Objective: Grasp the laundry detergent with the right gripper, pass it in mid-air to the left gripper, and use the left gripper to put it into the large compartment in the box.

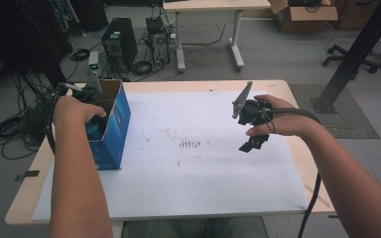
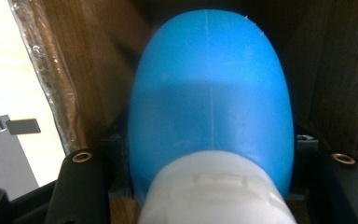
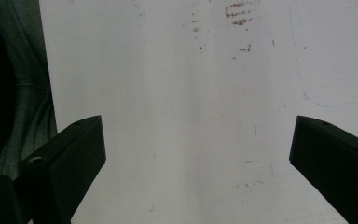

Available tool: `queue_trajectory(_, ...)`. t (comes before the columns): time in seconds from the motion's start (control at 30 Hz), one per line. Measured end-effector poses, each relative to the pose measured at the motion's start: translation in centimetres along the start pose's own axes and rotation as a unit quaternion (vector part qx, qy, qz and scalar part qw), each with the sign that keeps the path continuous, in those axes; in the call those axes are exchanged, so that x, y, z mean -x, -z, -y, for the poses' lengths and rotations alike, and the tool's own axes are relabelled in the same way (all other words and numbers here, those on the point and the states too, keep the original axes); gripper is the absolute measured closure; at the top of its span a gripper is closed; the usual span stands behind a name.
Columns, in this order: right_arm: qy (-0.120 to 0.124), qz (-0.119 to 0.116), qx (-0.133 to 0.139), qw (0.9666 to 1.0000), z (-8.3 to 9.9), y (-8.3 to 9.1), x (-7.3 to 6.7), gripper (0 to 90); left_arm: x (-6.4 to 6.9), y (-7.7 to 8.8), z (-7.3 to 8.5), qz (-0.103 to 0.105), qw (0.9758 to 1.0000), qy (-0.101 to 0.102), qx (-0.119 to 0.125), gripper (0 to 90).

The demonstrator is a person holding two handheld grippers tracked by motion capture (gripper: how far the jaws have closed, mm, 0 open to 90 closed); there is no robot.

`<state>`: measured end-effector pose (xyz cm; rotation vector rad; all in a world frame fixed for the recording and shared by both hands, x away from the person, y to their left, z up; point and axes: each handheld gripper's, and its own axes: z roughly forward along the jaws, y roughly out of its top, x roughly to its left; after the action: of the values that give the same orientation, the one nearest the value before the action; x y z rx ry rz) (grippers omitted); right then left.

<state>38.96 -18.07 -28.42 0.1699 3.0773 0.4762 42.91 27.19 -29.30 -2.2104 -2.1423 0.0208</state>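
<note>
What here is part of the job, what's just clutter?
In the job:
- blue bottle, white cap
- blue box around it
- left gripper, shut on the bottle
- right gripper, open over the white sheet

Lying about:
- PC tower
- cardboard box
- office chair

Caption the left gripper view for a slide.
Left gripper clamps blue plastic bottle with white cap inside brown cardboard box.

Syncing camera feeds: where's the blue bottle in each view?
High view: blue bottle far left, inside the open blue box, under the left hand.
Left gripper view: centre frame, white cap at the bottom, between the jaws.
Right gripper view: not there.
Shared landmark: white table sheet.
</note>
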Motion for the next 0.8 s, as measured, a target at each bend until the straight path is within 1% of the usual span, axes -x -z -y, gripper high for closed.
queue_trajectory(0.23, -0.001, 0.002, 0.0, 1.0, 0.09, 0.04, -0.07, 3.6, 0.07, -0.06, 0.04, -0.001, 1.0, -0.002, 0.001, 38.0)
queue_trajectory(0.43, -0.002, 0.001, 0.002, 1.0, 0.09, 0.02, -0.16, 3.6, 0.18, -0.08, 0.07, -0.003, 1.0, 0.002, 0.0, 37.9)
queue_trajectory(0.63, -0.002, 0.002, 0.001, 1.0, 0.29, -0.06, -0.17, 3.6, 0.26, -0.12, 0.06, -0.005, 1.0, -0.001, -0.003, 37.5)
queue_trajectory(0.7, 0.0, 0.005, 0.004, 1.0, 0.33, -0.01, -0.2, 3.6, 0.23, -0.21, 0.07, -0.001, 1.0, -0.001, -0.007, 36.4)
queue_trajectory(0.8, -0.001, 0.004, 0.005, 1.0, 0.36, -0.01, -0.27, 3.7, 0.22, -0.18, 0.1, -0.006, 1.0, 0.0, -0.006, 34.5)
